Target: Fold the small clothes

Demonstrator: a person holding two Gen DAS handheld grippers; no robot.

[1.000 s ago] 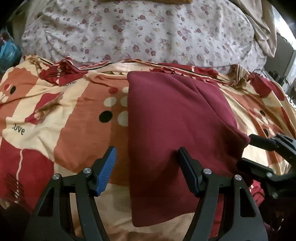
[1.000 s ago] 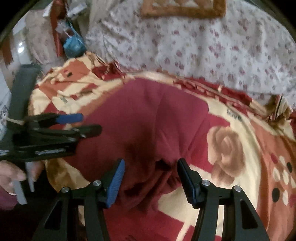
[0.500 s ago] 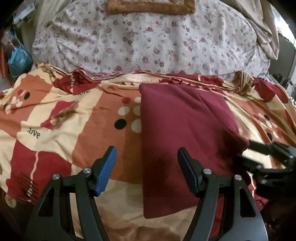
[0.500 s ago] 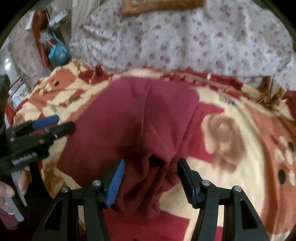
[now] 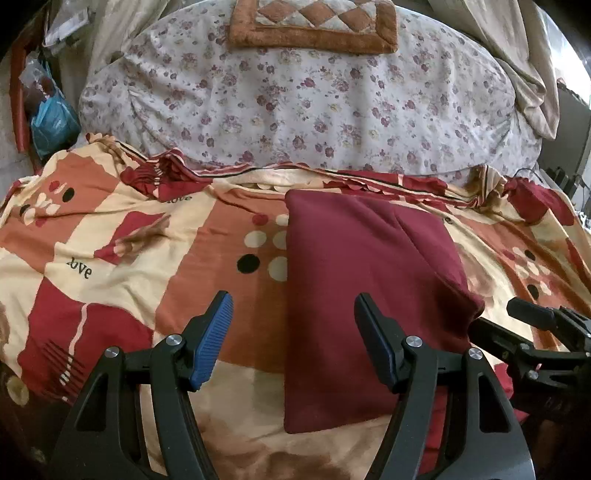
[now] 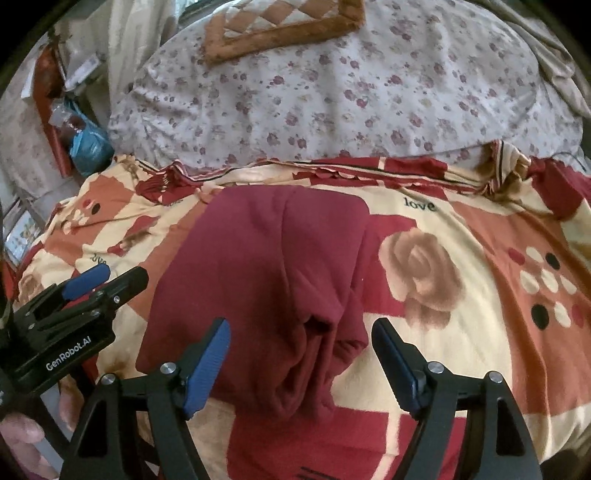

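Note:
A dark red garment (image 5: 362, 280) lies folded in a long strip on the patterned bedspread (image 5: 110, 258); it also shows in the right wrist view (image 6: 266, 280), bunched at its near end. My left gripper (image 5: 293, 317) is open and empty, above the garment's left edge. My right gripper (image 6: 299, 343) is open and empty, above the bunched near end of the cloth. Each gripper shows in the other's view: the right one (image 5: 517, 325) at the garment's right corner, the left one (image 6: 107, 277) at its left side.
A floral quilt (image 5: 295, 99) is heaped at the back with a brown patchwork cushion (image 5: 314, 22) on it. A blue bag (image 5: 51, 118) and clutter stand at the far left. Beige cloth (image 5: 524, 55) hangs at the back right.
Both grippers have drawn back and up from the garment, so more of the bed shows. The garment lies still. Both stay open.

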